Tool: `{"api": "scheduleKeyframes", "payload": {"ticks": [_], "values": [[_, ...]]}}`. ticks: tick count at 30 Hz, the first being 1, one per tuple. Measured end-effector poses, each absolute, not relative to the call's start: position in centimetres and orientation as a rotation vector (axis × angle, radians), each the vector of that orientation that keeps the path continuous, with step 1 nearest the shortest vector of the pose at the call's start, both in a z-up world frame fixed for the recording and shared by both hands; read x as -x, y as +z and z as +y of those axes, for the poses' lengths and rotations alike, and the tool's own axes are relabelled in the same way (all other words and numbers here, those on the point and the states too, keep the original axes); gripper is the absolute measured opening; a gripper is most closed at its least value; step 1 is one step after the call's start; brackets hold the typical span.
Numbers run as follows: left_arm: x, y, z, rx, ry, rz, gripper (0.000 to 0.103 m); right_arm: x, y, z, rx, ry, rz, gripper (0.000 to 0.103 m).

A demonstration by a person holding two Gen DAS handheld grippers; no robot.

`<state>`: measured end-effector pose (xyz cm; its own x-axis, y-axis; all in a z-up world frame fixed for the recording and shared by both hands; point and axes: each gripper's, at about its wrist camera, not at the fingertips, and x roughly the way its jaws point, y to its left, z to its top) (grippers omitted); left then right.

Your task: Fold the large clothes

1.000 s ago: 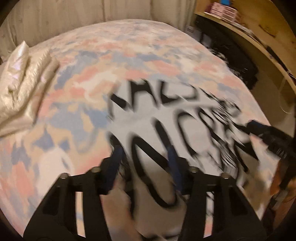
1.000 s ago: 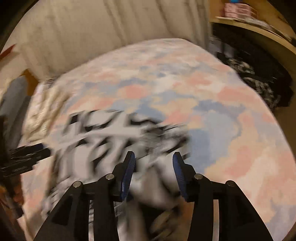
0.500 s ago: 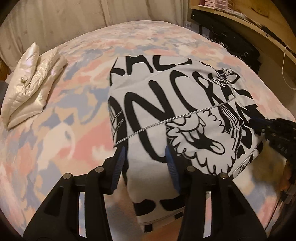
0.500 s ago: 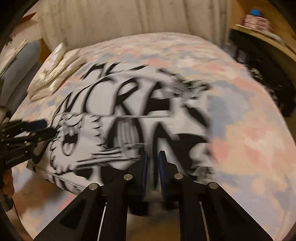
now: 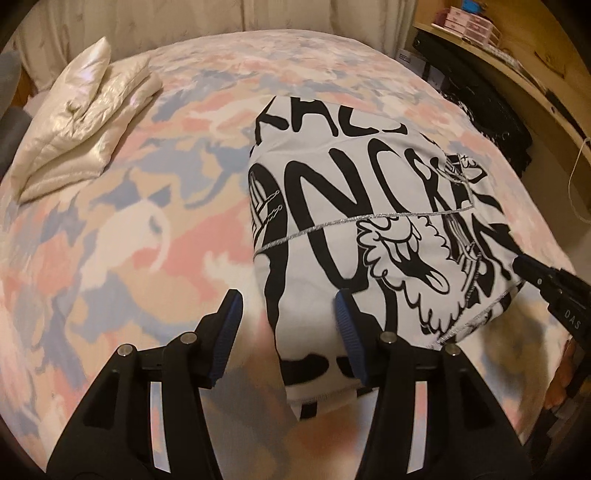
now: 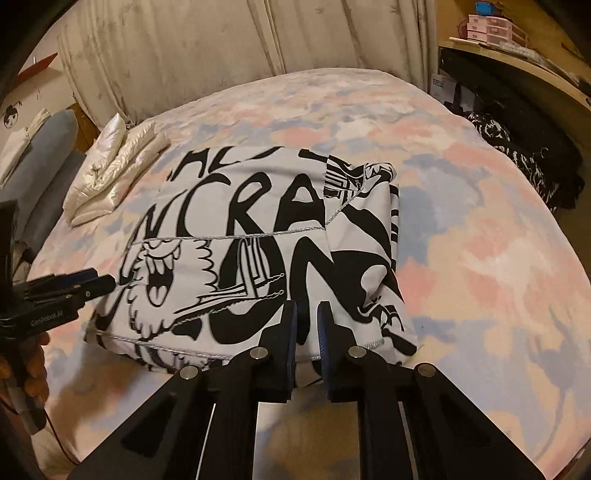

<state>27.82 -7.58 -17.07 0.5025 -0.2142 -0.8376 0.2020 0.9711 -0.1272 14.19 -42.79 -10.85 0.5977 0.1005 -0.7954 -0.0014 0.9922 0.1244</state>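
While the black-and-white printed garment lies folded on the pastel bedspread, the left gripper hangs released over its near left edge. The right gripper is clenched on the garment's near hem. A folded cream jacket sits well apart.

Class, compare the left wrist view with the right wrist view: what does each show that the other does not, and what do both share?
Only the left wrist view shows the left gripper from behind, open, its right finger over the black-and-white printed garment. Only the right wrist view shows the right gripper nearly closed at the garment's near edge, plus a grey cushion at far left. Both share the folded garment, the pastel bedspread, the cream puffer jacket and the pink boxes on the shelf.
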Motion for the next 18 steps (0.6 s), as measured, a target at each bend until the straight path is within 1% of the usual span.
{"api": "scheduleKeyframes", "payload": {"ticks": [8,10,11,12,13,15,18], "values": [[-25.7,-15.1,-6.5,0.085,-0.267,1.014,0.049,-11.7,-6.9,-41.8,-0.109,0.092,0.880,0.012],[-25.3,-14.5,-6.4,0.095,-0.273,1.010,0.049,-11.3,-6.2,-41.8,-0.123,0.107,0.877,0.015],[-25.1,-14.2,-6.3,0.100,-0.275,1.006,0.050,-11.1,-5.7,-41.7,-0.130,0.116,0.872,0.017],[-24.8,-13.8,-6.3,0.106,-0.279,1.001,0.054,-10.8,-5.3,-41.6,-0.129,0.119,0.867,0.022],[-24.6,-13.5,-6.2,0.110,-0.281,0.997,0.057,-10.7,-5.0,-41.5,-0.124,0.119,0.865,0.025],[-24.1,-13.0,-6.1,0.122,-0.295,0.989,0.066,-10.2,-4.5,-41.1,-0.108,0.121,0.857,0.031],[-23.6,-12.3,-6.1,0.139,-0.314,0.988,0.070,-9.7,-3.9,-40.8,-0.095,0.132,0.854,0.033]]}}
